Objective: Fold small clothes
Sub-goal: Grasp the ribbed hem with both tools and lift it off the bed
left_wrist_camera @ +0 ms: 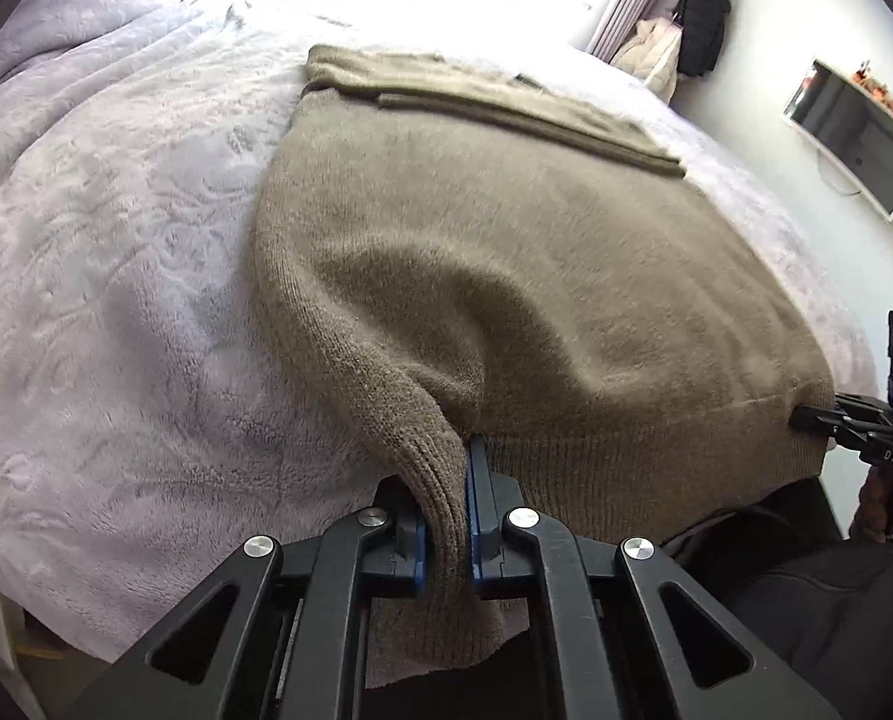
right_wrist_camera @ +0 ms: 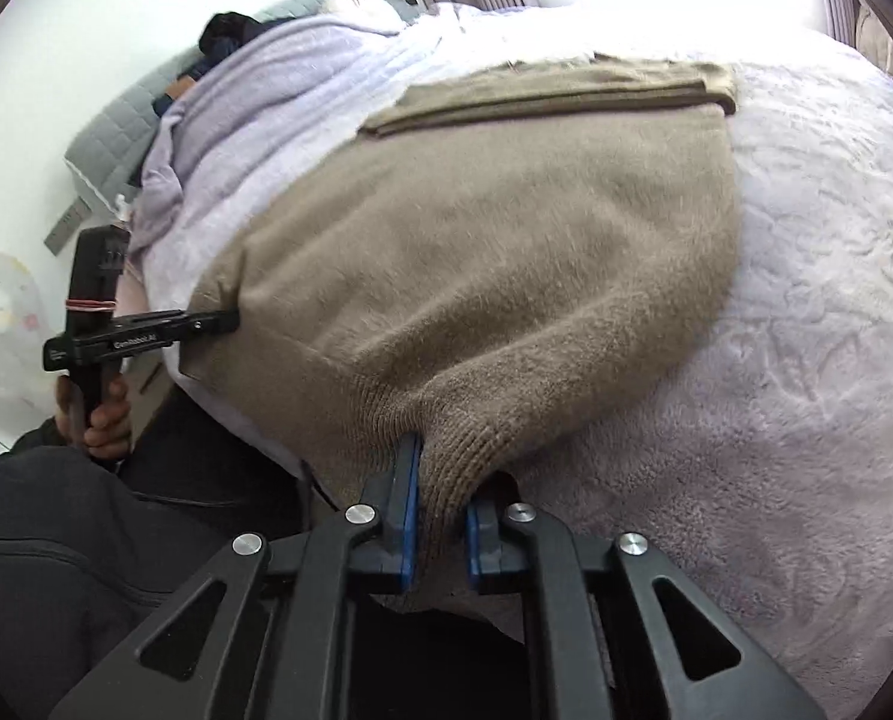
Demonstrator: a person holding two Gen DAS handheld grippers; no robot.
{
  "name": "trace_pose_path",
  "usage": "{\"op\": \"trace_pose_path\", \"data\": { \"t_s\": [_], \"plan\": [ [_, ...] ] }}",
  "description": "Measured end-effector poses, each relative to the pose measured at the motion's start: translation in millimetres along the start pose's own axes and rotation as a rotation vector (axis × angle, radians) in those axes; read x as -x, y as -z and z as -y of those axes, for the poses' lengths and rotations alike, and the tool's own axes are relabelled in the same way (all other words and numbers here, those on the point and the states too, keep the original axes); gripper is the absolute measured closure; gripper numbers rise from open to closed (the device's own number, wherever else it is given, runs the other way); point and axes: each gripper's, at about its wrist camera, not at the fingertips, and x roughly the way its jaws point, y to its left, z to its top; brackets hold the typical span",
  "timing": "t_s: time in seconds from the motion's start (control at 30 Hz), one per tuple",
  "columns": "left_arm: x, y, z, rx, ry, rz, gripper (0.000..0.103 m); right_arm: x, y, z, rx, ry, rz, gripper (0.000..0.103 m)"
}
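The brown sweater (left_wrist_camera: 476, 228) lies flat on the bed (left_wrist_camera: 116, 240), w/ its ribbed bottom edge at the near edge of the bed. Its sleeves are folded across the far end of the sweater, so the top looks like a straight band.

Left gripper (left_wrist_camera: 446, 516): blue pads are squeezed tight on the sweater's bottom corner, on the left side of the sweater as seen from the hem. The knit bunches up into a little hump just past the pads. A bit of hem hangs down below the claw.

Right gripper (right_wrist_camera: 440, 516): also pinched on the sweater, at the other bottom corner. The ribbed edge is folded up between its pads. In the right wrist view the left gripper shows from the side, a hand (right_wrist_camera: 101, 414) on its handle, its tip right at the sweater's edge.

Room to move: lots of bare fuzzy blanket lies left and right of the sweater. A lilac quilt (right_wrist_camera: 254, 78) is heaped up past the sweater's left side, near but apart from it. Past the sweater's far end there is more bare bed, then the window. The hem edge sits at the drop-off of the bed, next to the person's dark legs (right_wrist_camera: 56, 540).
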Motion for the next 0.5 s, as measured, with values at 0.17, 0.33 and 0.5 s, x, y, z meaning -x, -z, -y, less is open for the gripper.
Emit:
{"op": "trace_pose_path", "data": {
  "t_s": [0.17, 0.33, 0.5],
  "plan": [
    [13, -5, -10, 0.052, 0.072, 0.061, 0.093, 25, -14, 3, -0.036, -0.058, 0.091, 0.091],
    [24, -30, -5, 0.056, 0.091, 0.117, 0.093, 44, -37, 18, -0.09, -0.111, 0.162, 0.091],
    [45, -77, -2, 0.058, 0.104, 0.209, 0.093, 57, -79, 18, -0.086, -0.123, 0.212, 0.091]
  ]
}}
